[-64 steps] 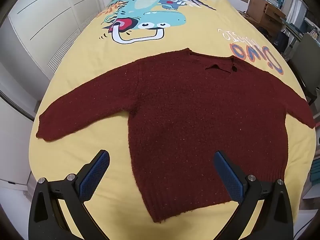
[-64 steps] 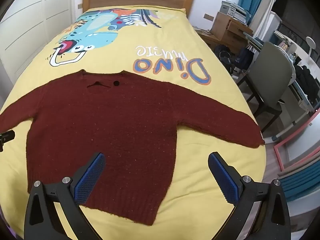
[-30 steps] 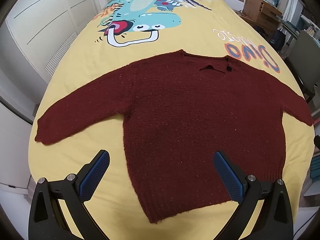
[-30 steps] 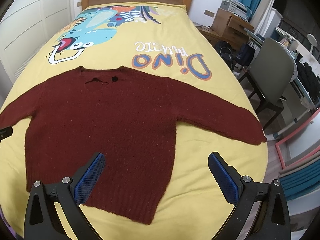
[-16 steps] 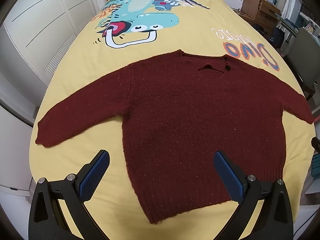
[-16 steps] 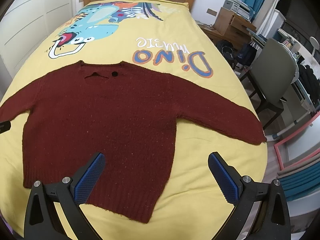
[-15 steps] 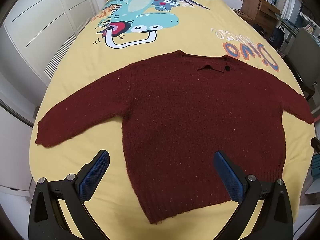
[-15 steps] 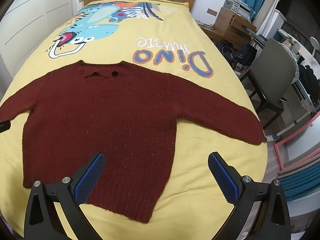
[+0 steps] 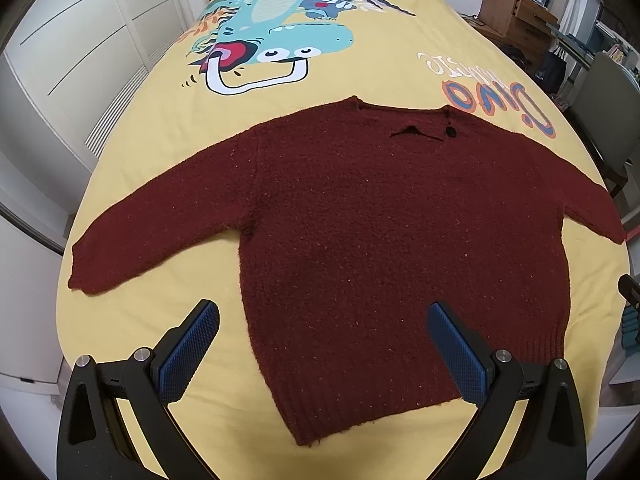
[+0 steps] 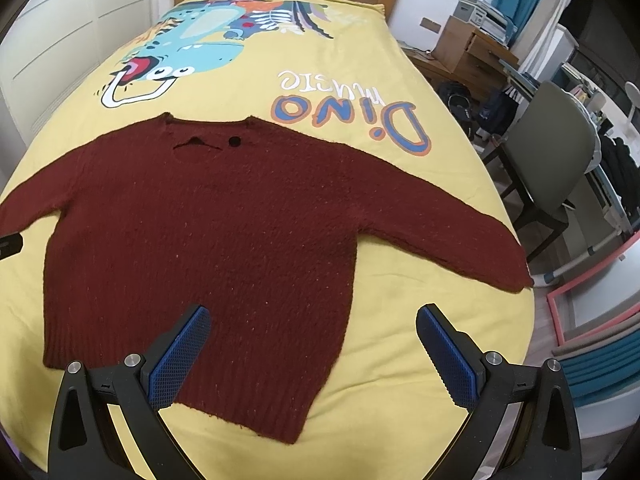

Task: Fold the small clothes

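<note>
On the near half of the bed (image 9: 132, 332), a dark red sweater (image 9: 400, 240) lies spread flat, collar toward the headboard and hem toward the foot edge, both sleeves stretched out to the bed's side edges. No part of it is folded: the body is smooth, the left sleeve (image 9: 160, 232) reaches nearly to the left edge and the right sleeve (image 10: 440, 224) ends just short of the right edge. The left tool (image 9: 320, 352) hangs above the hem near the garment's left corner, jaws wide apart and holding nothing. The right tool (image 10: 312, 356) hovers over the hem's right corner, likewise spread wide and empty. Neither touches the knit. Judged from this, the spreading is done and the folding has not begun; the sleeves have yet to be brought in across the body, and the body then doubled over. A chair (image 10: 548, 148) stands beside the bed's right edge.
</note>
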{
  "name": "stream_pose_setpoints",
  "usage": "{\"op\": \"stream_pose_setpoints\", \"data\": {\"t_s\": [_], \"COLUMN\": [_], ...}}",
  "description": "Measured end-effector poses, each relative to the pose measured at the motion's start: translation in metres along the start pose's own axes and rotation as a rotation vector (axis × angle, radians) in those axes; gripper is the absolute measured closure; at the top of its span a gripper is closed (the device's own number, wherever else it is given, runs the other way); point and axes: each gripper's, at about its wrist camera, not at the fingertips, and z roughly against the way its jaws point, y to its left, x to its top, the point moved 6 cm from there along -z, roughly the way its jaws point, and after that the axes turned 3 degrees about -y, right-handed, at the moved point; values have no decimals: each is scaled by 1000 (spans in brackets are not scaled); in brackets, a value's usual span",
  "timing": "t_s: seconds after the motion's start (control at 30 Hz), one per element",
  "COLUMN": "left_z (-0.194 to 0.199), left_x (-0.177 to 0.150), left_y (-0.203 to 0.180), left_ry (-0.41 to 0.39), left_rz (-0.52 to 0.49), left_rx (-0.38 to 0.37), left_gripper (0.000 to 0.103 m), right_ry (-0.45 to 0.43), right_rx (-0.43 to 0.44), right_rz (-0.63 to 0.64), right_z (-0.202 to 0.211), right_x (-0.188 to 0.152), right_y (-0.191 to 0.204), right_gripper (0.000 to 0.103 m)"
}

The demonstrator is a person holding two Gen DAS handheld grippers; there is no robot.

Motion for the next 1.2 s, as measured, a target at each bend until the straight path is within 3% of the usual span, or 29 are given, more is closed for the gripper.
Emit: {"op": "stream_pose_setpoints", "data": {"t_s": [0.87,1.2], "left_z": [-7,-36], "left_x": [7,29], "left_y": [-3,-9], "left_ry": [1,6], "left_rz": [-35,-69], "left_rx": [-4,11], "left_gripper": [1,1], "right_ry": [16,23], "right_rx": [-8,-74], "right_rz": [17,-105], "right_z": [-15,-63], "right_x": [0,8], "right_y": [-2,-72], "right_gripper": [0,0]}}
